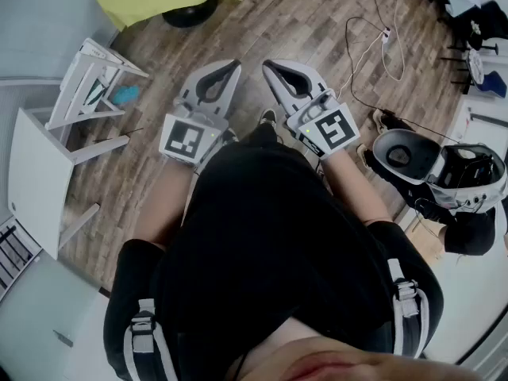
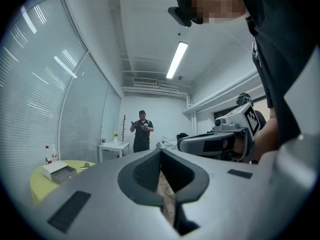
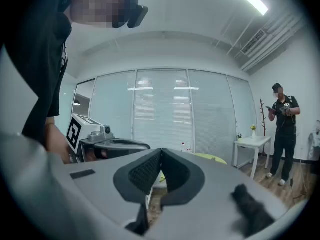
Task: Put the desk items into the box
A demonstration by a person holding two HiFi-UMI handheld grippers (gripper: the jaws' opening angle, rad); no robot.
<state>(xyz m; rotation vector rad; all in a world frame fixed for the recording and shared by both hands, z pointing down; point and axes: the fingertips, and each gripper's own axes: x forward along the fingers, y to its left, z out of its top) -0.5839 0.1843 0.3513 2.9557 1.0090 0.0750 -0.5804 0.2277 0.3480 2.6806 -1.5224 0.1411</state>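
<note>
Both left gripper [image 1: 235,63] and right gripper [image 1: 267,63] sit closed and empty; no desk item shows clearly enough to judge weight or hold.

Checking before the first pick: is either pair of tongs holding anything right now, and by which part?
Nothing is held. The left tongs and right tongs are both shut, tips together, with nothing between them.

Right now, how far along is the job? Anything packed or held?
Nothing looks done yet. The left gripper and right gripper are both shut with nothing between the jaws, held level over the wood floor. What looks like the box sits on the yellow table across the room; its contents are too small to tell. All left: reach the table, pick up items, load the box.
</note>
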